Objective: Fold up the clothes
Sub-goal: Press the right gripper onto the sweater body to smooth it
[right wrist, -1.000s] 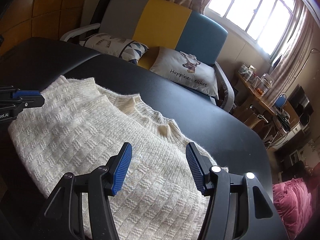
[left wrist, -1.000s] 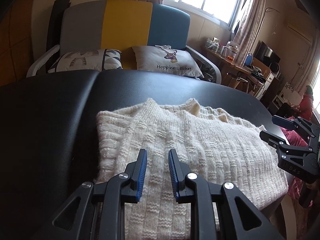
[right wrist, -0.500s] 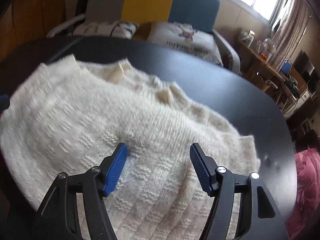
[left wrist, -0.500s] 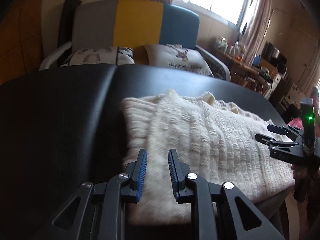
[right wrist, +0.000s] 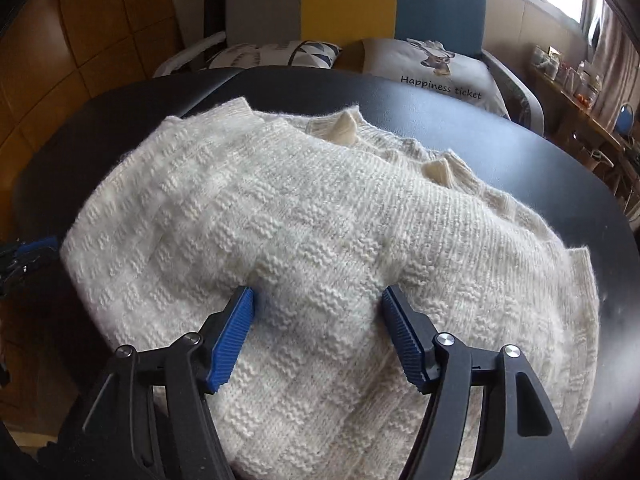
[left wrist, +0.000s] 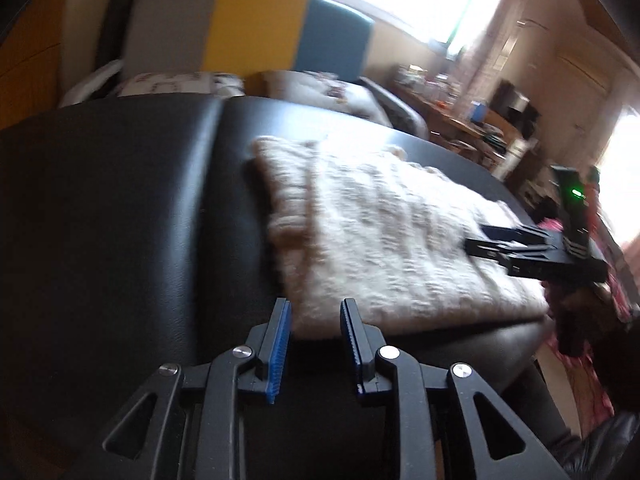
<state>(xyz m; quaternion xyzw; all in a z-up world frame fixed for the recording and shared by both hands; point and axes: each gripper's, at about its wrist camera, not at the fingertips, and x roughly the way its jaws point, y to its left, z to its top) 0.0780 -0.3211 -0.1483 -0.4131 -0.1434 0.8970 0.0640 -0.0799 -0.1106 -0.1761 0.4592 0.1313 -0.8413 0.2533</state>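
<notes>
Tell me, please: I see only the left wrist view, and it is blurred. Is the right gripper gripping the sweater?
Observer: No. In the right wrist view the right gripper has its jaws wide apart. A soft hump of the sweater lies between the pads and is not pinched.
Operator: Is the collar flat?
Observer: Not fully. Two small collar points stand up at the far edge.
Operator: What is on the cushion behind?
Observer: The cushion shows a deer's head and the words "Happiness ticket".
</notes>
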